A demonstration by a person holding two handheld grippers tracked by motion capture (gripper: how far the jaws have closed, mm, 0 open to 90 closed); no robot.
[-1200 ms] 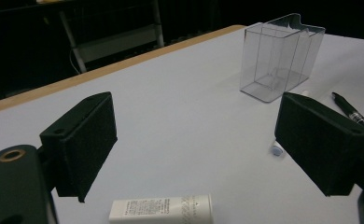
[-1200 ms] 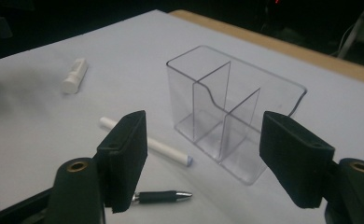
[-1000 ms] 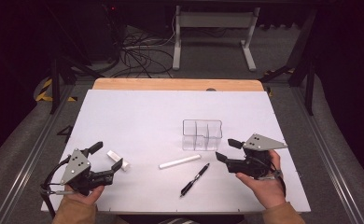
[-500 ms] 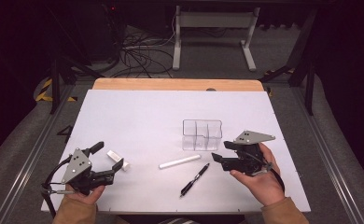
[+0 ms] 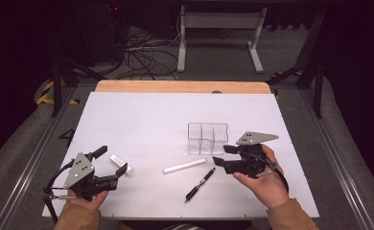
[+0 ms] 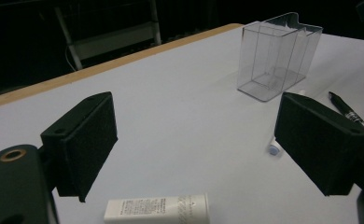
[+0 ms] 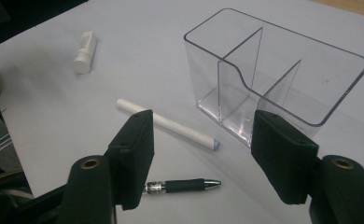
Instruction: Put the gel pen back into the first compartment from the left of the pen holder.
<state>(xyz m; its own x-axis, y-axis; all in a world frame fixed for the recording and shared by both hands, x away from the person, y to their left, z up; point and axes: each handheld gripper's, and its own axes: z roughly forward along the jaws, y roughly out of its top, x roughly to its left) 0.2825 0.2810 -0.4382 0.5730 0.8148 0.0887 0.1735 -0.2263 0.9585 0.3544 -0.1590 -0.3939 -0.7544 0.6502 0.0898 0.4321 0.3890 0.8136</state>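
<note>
Table (image 5: 142, 120) is mostly bare white w/ a wood strip at the far edge; lots of free room left and far, so arms can swing w/o hitting anything, but both hands sit close to the near edge. Organizer (image 5: 207, 138), clear, 3 compartments, stands upright right of centre, all compartments empty as far as I can tell, so by my read nothing's sorted yet and all 3 items are left to do. White stick (image 5: 185, 166) lies flat just in front of organizer, pen (image 5: 200, 183) near it, closer to the near edge, apart from it. Tube (image 5: 120, 163) lies well to the left. Right gripper (image 5: 222, 155) hovers just above the stick and pen end, jaws part open and have just been closing, nothing between them. Left gripper (image 5: 112, 160) sits by the tube, jaws wide, holding nothing; tube lies just beside its tips.
</note>
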